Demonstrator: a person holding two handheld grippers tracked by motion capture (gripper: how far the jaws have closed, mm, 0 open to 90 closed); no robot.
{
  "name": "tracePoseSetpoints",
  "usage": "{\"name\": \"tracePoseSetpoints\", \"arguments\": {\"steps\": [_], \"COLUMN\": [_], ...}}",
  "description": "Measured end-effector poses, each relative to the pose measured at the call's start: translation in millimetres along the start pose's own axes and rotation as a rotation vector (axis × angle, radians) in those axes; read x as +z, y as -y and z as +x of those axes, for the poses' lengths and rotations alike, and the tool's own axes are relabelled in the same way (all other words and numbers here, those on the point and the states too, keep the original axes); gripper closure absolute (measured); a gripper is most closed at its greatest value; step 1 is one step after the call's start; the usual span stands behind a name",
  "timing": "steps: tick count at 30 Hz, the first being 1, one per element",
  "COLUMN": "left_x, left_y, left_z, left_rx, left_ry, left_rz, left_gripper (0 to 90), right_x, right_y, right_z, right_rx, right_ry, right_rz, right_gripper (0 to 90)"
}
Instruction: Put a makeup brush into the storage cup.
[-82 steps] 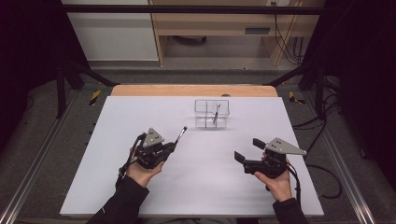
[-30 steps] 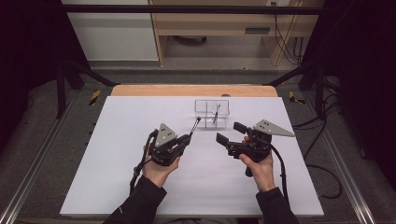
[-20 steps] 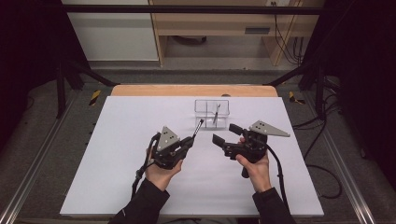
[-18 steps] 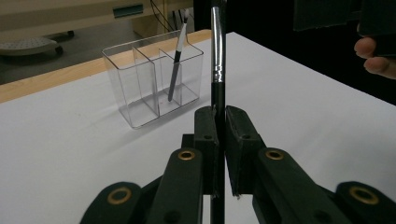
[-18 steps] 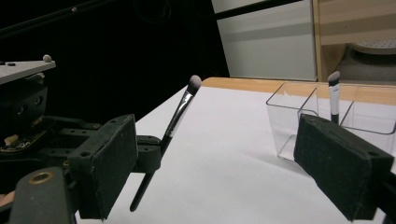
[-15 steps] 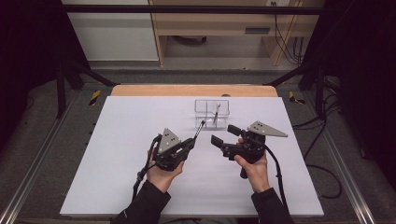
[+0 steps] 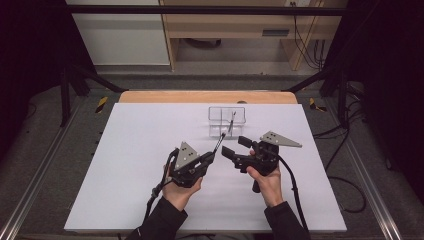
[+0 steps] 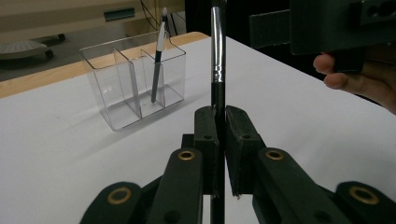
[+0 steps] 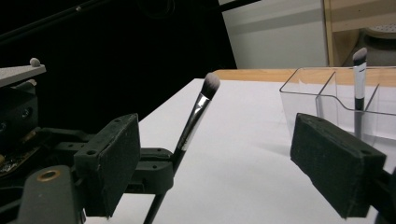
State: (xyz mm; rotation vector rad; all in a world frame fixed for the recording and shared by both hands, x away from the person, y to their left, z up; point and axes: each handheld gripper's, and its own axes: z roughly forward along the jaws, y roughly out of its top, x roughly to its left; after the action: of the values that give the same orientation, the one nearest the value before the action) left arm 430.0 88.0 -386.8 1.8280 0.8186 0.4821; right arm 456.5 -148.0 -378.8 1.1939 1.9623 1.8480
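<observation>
**Brush clamped in the left gripper, one brush standing in the clear organizer**

A clear plastic organizer stands on the white table, toward the far edge near the wooden strip. Thin walls split it into compartments; the left gripper view shows at least three. One brush stands in it, dark handle down and pale tip up, leaning a little against a divider. It sits in the compartment on the right as the left gripper view shows it. The other compartments in sight hold nothing. In the right gripper view the organizer shows at the right edge with the same brush upright inside.

No brand, label or writing can be read on the organizer, the brushes or the grippers.

The left gripper has its jaws pressed together on the dark handle of a second brush, which rises from the pads with its silver ferrule above them, seen close in the left gripper view. In the high view this brush slants up toward the organizer, its tip just short of the near wall. In the right gripper view its pale bristles point up and right.

The right gripper sits just beside the held brush, jaws wide apart though they have just been closing slightly; nothing is between its pads. Both hands hover over the middle of the table, close together
</observation>
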Motion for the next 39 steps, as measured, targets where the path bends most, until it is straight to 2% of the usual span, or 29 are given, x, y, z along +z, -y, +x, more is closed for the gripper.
{"name": "tracePoseSetpoints", "arguments": {"steps": [9,19,27,39], "left_x": [1.9,0.9,1.0,1.6], "left_y": [0.7,-0.6,-3.0,-4.2], "left_z": [-7.2,-12.8,-15.7,-18.2], "left_rx": [0.006,0.005,0.009,0.011], "left_ry": [0.008,0.016,0.016,0.015], "left_rz": [-0.009,-0.023,-0.029,-0.035], "left_gripper": [83.9,84.0,83.9,83.9], "right_x": [3.6,5.4,6.3,7.2], "right_y": [1.6,2.6,2.7,2.8], "right_z": [0.6,0.2,-1.3,-1.9], "right_rx": [0.039,0.050,0.085,0.105], "right_ry": [-0.030,-0.049,-0.077,-0.099], "right_rz": [0.000,0.003,0.006,0.016], "right_gripper": [20.6,28.2,39.8,53.4]}}
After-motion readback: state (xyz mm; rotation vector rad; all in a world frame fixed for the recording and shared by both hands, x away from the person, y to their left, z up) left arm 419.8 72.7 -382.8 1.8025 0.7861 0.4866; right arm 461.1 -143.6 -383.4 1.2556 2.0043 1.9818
